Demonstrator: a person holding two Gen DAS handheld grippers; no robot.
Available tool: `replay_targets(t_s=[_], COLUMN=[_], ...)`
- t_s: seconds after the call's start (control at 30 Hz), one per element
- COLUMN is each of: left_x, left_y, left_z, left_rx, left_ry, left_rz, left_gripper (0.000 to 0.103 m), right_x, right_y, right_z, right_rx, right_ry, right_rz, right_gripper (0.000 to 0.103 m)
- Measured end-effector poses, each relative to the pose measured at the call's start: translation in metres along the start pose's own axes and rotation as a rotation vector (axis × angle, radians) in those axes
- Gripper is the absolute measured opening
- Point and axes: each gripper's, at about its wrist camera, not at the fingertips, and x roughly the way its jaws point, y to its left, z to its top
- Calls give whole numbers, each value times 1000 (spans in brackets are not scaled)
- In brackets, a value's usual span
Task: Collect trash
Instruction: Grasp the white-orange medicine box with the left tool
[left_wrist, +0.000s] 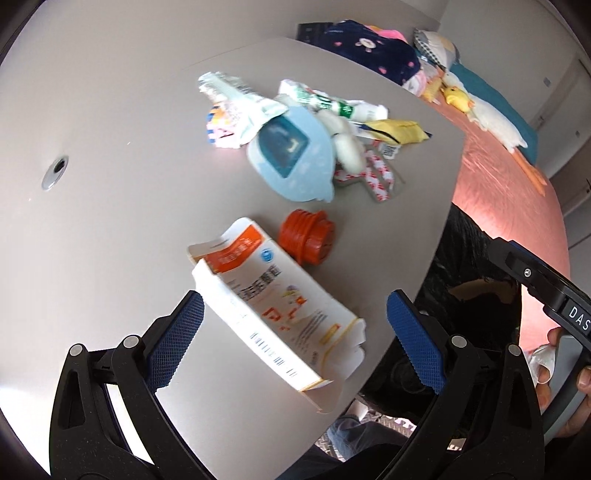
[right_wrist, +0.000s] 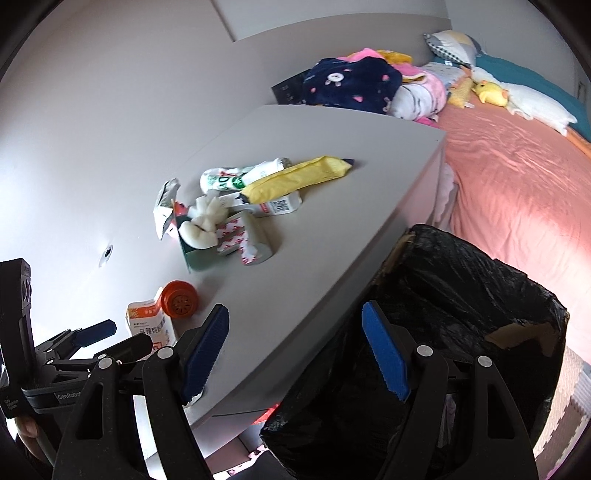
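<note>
A white and orange carton (left_wrist: 273, 306) lies flat on the grey table (left_wrist: 110, 184). My left gripper (left_wrist: 295, 332) stands open over it, its blue pads wide on either side and not pressing it. An orange ribbed cap (left_wrist: 306, 236) sits just beyond the carton. Further back lies a heap of wrappers with a light blue gadget (left_wrist: 288, 158). My right gripper (right_wrist: 295, 349) is open and empty, hanging over the table's near edge beside a black-lined bin (right_wrist: 461, 314). The right wrist view also shows the carton (right_wrist: 151, 321), the cap (right_wrist: 181, 299) and the left gripper (right_wrist: 129, 336).
In the heap are a yellow wrapper (right_wrist: 295, 177), a white and green packet (right_wrist: 236, 177) and red-and-white strips (right_wrist: 240, 236). A bed with a pink sheet (right_wrist: 517, 184), clothes and soft toys lies beyond the table. A hand (left_wrist: 554, 384) grips the other tool's handle.
</note>
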Motion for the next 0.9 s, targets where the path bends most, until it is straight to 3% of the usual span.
replay_targets(t_s=[0.33,0.43,0.53,0.63,0.9], left_x=[14,21,28,27,29], left_y=[40,50,52,49,49], left_z=[-14,-15,-20,-21,-17], left_rx=[-157,-200,-222,-205,-187], left_ry=[46,76,106,94,64], left_rz=[-53,-86,-119,-116,-111], left_gripper=[95,86,71,55,29], right_x=[6,8,10,13,23], right_y=[11,11,12,14,28], right_z=[-1,-1,-1,-2,-2], right_rx=[-33,-33,-36,-41,-67], right_ry=[15,20,26,32,49], right_rz=[-1,-7,-12,-12,-2], right_gripper=[75,75,75,75,75])
